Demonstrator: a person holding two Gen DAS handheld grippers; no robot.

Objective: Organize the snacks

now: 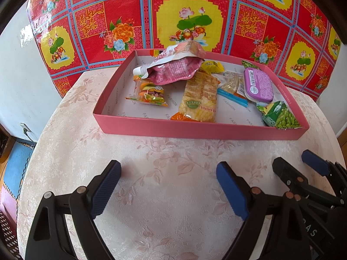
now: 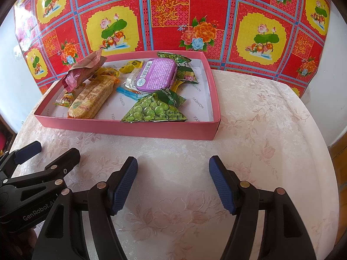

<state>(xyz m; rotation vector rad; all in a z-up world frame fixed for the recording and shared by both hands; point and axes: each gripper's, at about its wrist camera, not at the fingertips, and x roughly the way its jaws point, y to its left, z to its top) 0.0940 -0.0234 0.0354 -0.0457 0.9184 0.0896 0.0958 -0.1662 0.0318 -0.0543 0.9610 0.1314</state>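
A shallow pink box [image 1: 195, 130] [image 2: 130, 129] stands on the round table and holds several snacks: a pink spouted pouch [image 1: 173, 69] [image 2: 80, 73], a yellow cracker pack [image 1: 199, 97] [image 2: 91, 99], a burger gummy pack [image 1: 149, 93], a purple tin [image 1: 258, 84] [image 2: 156, 73] and a green pea bag [image 1: 279, 117] [image 2: 154, 109]. My left gripper [image 1: 169, 173] is open and empty over the table in front of the box. My right gripper [image 2: 173, 169] is open and empty beside it, and shows in the left wrist view [image 1: 292, 164].
The table [image 1: 173, 205] [image 2: 260, 140] has a pale floral cloth. A red and yellow patterned sheet [image 1: 186, 17] [image 2: 173, 17] hangs on the wall behind the box. The floor with a blue mat [image 1: 15, 166] lies to the left below the table edge.
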